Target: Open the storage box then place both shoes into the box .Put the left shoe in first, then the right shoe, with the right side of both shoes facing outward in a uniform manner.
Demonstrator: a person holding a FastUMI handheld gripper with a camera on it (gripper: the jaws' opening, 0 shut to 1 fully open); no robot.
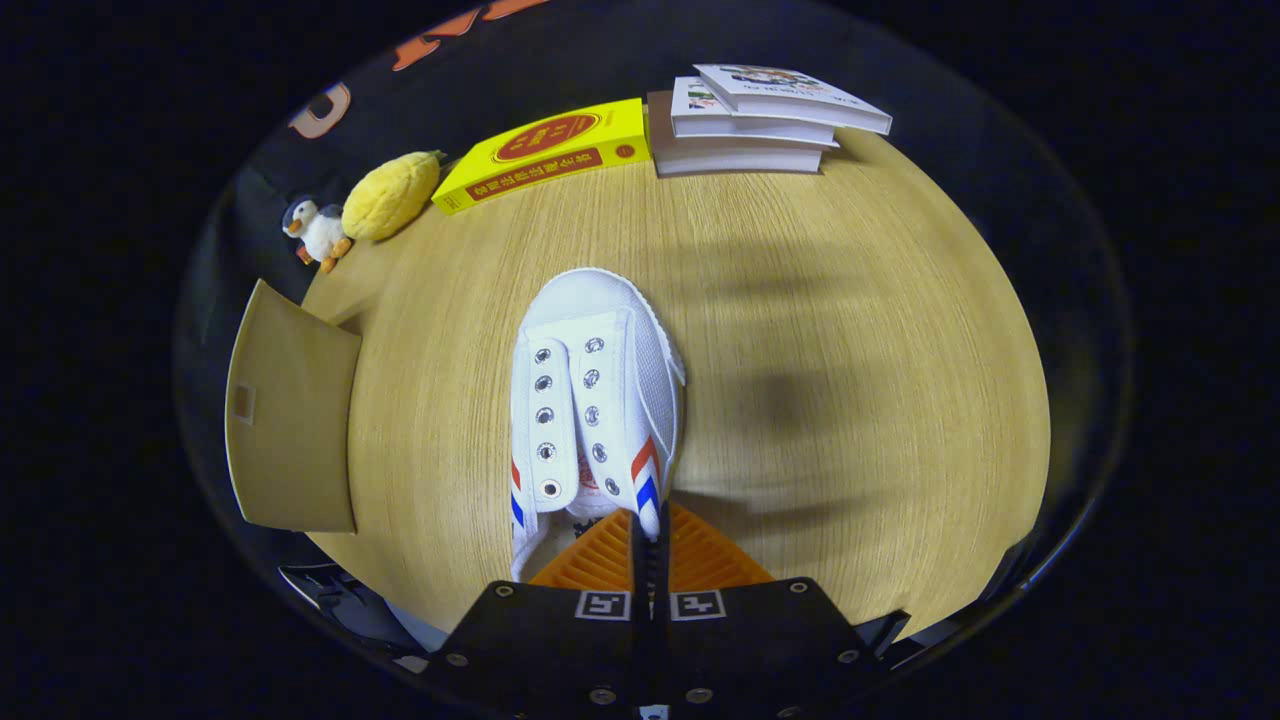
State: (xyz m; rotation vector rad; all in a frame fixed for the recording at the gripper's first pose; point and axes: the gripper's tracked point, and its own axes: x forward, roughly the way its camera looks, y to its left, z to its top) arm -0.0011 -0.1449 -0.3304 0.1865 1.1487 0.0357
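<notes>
A white canvas shoe [592, 400] with red and blue chevrons and no laces points straight away from me, its toe toward the far side of the wooden table [850, 330]. My gripper [647, 530] is shut on the shoe's right side wall near the heel opening, both fingers pressed together on the cloth. The shoe seems lifted off the table, with its shadow lying to the right. A tan cardboard flap [290, 410], seemingly the storage box's open lid, stands to the left of the shoe.
Along the far edge lie a yellow book [545, 152] and a stack of three books [755, 118]. A yellow plush [392, 195] and a small duck toy [317, 232] sit at the far left corner.
</notes>
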